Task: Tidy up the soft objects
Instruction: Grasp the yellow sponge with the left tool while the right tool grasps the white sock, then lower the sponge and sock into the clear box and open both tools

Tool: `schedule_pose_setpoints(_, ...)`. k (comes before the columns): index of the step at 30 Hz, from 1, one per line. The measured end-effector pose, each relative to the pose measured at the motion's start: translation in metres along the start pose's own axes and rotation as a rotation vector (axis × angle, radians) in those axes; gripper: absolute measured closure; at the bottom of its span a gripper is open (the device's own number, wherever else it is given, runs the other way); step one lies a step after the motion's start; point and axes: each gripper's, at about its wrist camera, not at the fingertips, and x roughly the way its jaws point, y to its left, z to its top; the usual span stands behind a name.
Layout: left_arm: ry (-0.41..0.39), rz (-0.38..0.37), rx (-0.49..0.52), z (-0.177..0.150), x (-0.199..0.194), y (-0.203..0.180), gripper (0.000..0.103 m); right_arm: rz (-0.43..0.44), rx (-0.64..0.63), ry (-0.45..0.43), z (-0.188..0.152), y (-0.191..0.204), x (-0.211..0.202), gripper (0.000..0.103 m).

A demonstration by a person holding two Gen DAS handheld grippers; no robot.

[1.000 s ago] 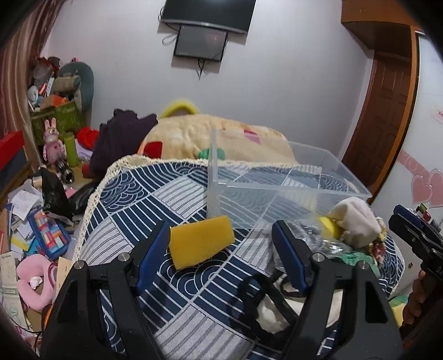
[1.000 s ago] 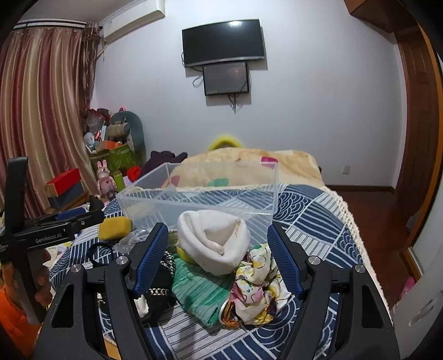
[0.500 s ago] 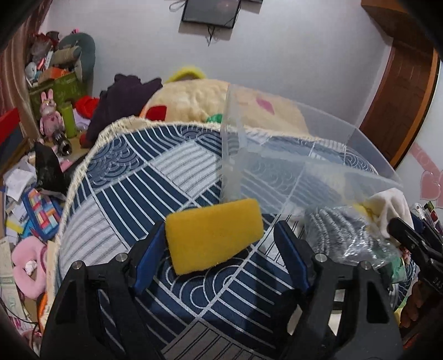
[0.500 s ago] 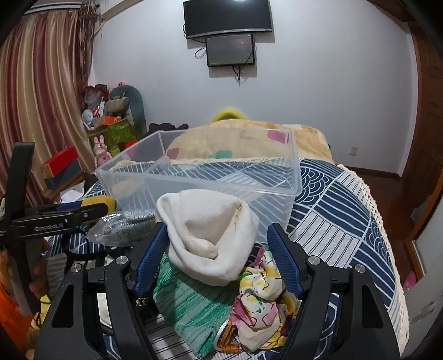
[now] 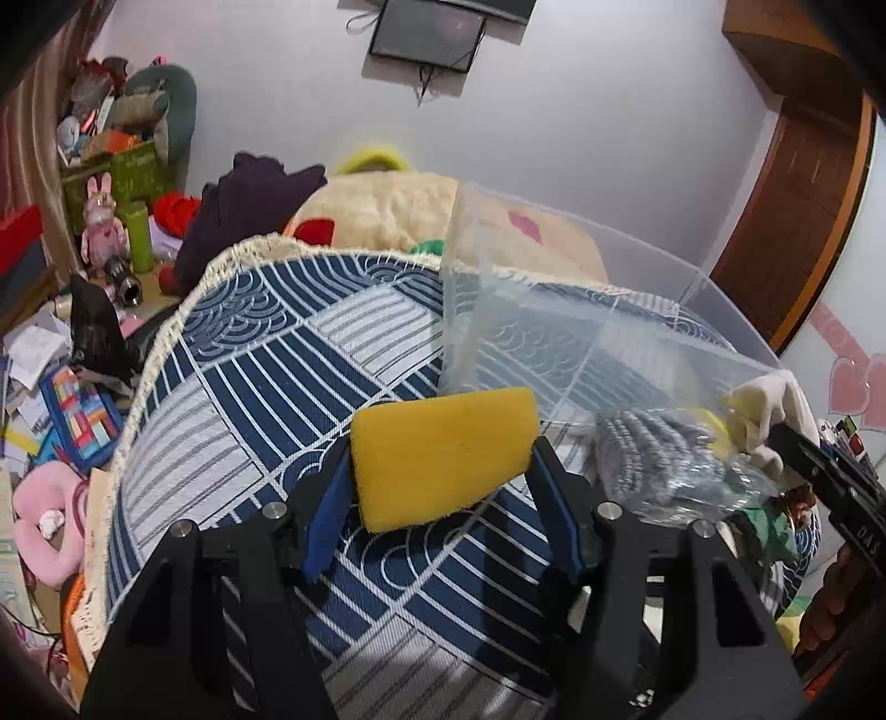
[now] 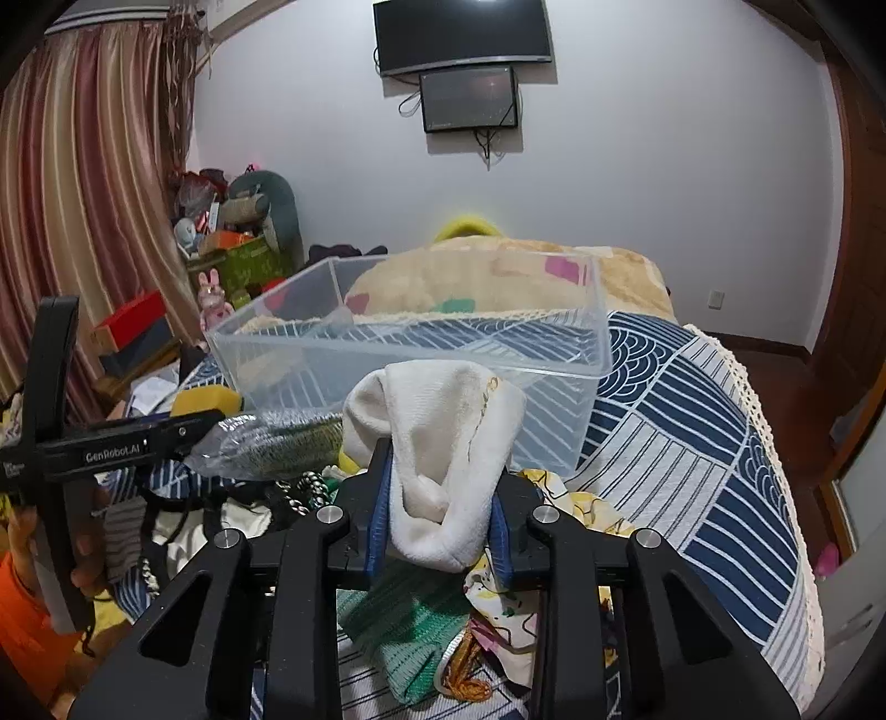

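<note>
Left wrist view: my left gripper [image 5: 443, 487], wide apart a second ago, is closing on the yellow rectangular foam sponge [image 5: 443, 454], pads touching its ends. My right gripper [image 6: 440, 515], earlier open around it, is closing and pinches the cream knitted fabric bundle [image 6: 443, 443].

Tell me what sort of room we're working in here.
Most likely a lived-in bedroom: the work surface is a bed with a blue patterned bedspread, a wall-mounted TV faces it, and striped curtains hang beside a cluttered corner of plush toys.
</note>
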Motion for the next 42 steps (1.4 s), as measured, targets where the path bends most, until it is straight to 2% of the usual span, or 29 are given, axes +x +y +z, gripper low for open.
schedule_pose_setpoints(5,-0.068,-0.004,0.049,0.005,-0.028,-0.014,0.042,0.003,0.011,-0.046,0.007,-0.002,-0.015,0.076)
schedule_pose_setpoints(13,-0.164,-0.057,0.098,0.021,-0.065,-0.038,0.042,0.001,0.007,-0.107,0.019,0.001,-0.032,0.076)
schedule_pose_setpoints(17,-0.191,-0.073,0.109,0.033,-0.070,-0.046,0.041,0.003,-0.002,-0.135,0.027,0.000,-0.036,0.076)
schedule_pose_setpoints(21,-0.194,-0.085,0.109,0.038,-0.068,-0.052,0.041,-0.001,-0.018,-0.112,0.030,0.000,-0.029,0.076)
schedule_pose_setpoints(26,-0.175,-0.100,0.108,0.043,-0.060,-0.055,0.041,0.009,0.008,-0.042,0.020,-0.007,-0.008,0.074)
schedule_pose_setpoints(31,-0.159,-0.102,0.109,0.043,-0.054,-0.055,0.041,-0.010,-0.002,-0.014,0.018,-0.008,0.001,0.054)
schedule_pose_setpoints(35,-0.149,-0.104,0.108,0.041,-0.052,-0.055,0.041,-0.018,-0.028,-0.015,0.018,-0.005,0.000,0.054)
schedule_pose_setpoints(36,-0.146,-0.104,0.108,0.042,-0.051,-0.055,0.041,-0.017,-0.031,-0.015,0.019,-0.004,0.000,0.058)
schedule_pose_setpoints(37,-0.144,-0.105,0.109,0.043,-0.050,-0.053,0.041,-0.016,-0.035,-0.023,0.019,-0.003,-0.001,0.071)
schedule_pose_setpoints(38,-0.143,-0.106,0.111,0.044,-0.049,-0.054,0.041,-0.013,-0.042,-0.029,0.020,-0.002,-0.003,0.077)
schedule_pose_setpoints(40,-0.148,-0.103,0.115,0.046,-0.050,-0.055,0.041,-0.011,-0.050,-0.032,0.022,0.000,-0.005,0.084)
schedule_pose_setpoints(42,-0.152,-0.100,0.124,0.049,-0.049,-0.056,0.041,0.002,-0.047,-0.047,0.026,0.001,-0.009,0.086)
